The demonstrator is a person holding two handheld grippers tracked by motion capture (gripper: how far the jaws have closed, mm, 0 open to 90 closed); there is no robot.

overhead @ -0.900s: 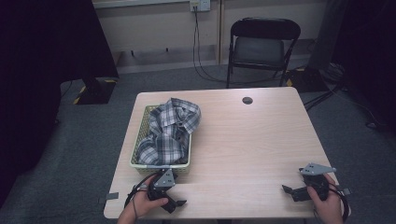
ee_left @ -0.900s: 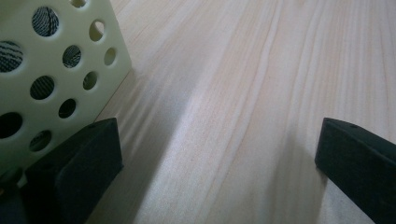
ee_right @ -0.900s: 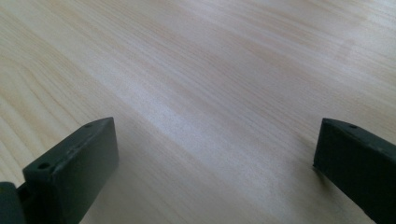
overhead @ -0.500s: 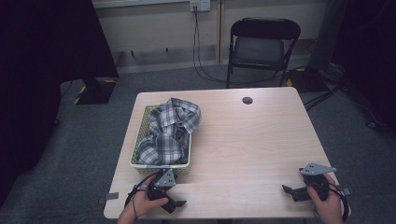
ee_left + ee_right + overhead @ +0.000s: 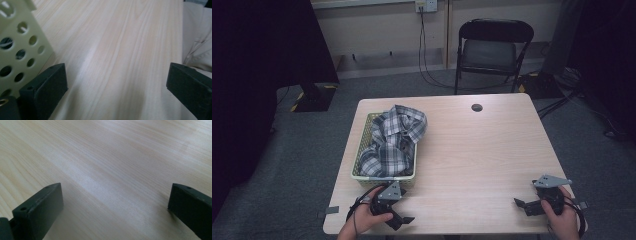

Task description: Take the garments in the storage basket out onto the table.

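A crumpled blue-and-white plaid shirt (image 5: pixel 394 138) fills a pale green perforated basket (image 5: pixel 362 150) on the left half of the wooden table (image 5: pixel 477 150). My left gripper (image 5: pixel 404 220) rests on the table just in front of the basket, held by a hand; its jaws stand wide apart with bare wood between them, and the basket's wall (image 5: pixel 17 47) sits beside the left jaw. My right gripper (image 5: pixel 519 205) lies near the table's front right corner, pointing left, jaws open over bare wood (image 5: pixel 112 170).
A small dark round cable hole (image 5: pixel 477 107) sits near the table's far edge. A black folding chair (image 5: pixel 492 50) stands behind the table. Pale cloth (image 5: pixel 197 37) shows past the table edge in the left gripper view.
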